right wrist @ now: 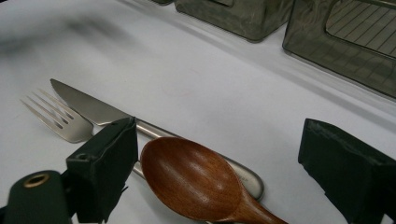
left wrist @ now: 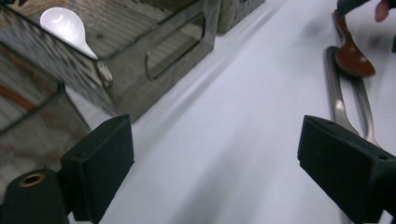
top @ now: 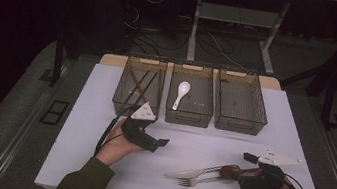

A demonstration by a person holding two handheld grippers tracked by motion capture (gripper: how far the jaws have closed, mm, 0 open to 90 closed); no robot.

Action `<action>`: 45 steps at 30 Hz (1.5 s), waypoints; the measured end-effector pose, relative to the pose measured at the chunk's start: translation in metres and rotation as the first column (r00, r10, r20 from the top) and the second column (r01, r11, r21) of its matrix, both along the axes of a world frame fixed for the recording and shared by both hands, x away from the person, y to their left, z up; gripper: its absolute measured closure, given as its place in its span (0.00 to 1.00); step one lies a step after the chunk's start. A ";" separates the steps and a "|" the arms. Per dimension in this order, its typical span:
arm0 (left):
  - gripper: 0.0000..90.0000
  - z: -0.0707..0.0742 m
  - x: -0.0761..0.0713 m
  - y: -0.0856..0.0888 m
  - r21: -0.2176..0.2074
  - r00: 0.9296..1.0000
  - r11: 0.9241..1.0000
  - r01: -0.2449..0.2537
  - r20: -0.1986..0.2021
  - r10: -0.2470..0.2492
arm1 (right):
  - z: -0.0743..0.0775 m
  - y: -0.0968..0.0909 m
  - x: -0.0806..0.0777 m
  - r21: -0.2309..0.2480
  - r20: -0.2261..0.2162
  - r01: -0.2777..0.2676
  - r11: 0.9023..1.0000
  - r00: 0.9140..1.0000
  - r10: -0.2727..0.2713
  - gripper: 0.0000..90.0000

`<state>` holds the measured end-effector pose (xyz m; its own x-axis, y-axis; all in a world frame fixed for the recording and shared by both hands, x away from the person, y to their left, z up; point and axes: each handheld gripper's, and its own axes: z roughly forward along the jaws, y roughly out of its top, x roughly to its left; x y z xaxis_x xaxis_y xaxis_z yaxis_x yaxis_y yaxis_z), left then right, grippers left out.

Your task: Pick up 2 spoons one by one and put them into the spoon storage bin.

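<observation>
Both claws wide: right claw (right wrist: 219,168) over one wooden spoon (right wrist: 196,179), one fork (right wrist: 60,119), one knife (right wrist: 93,109)

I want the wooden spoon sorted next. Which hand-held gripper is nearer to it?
Right. The right hand-held gripper has the wooden spoon lying between its open jaws; the left hand-held gripper is well off to the spoon's left, near the baskets.

Three wire baskets are lined up side by side at the far edge of the white worktop (top: 93,113). Thin brown sticks are held in the left basket (top: 139,86), a white spoon (top: 181,94) is laid in the middle basket (top: 191,95), and the right basket (top: 241,101) is set just beside it.
</observation>
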<state>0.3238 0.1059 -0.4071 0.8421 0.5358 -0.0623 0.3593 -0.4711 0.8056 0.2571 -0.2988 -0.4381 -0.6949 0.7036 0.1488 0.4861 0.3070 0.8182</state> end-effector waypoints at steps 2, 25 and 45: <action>0.07 -0.003 -0.006 0.005 0.004 1.000 1.000 -0.006 0.005 0.006 | 0.000 0.000 0.000 -0.003 -0.003 0.002 1.000 1.000 -0.002 0.13; 0.00 -0.029 -0.056 0.051 -0.047 0.997 0.996 -0.078 -0.030 0.077 | 0.014 -0.011 0.013 -0.023 -0.080 -0.092 0.995 0.993 0.090 0.18; 0.00 -0.031 -0.054 0.050 -0.060 0.998 0.996 -0.059 -0.040 0.056 | 0.002 -0.033 0.031 -0.206 -0.137 -0.019 0.978 0.990 -0.009 0.95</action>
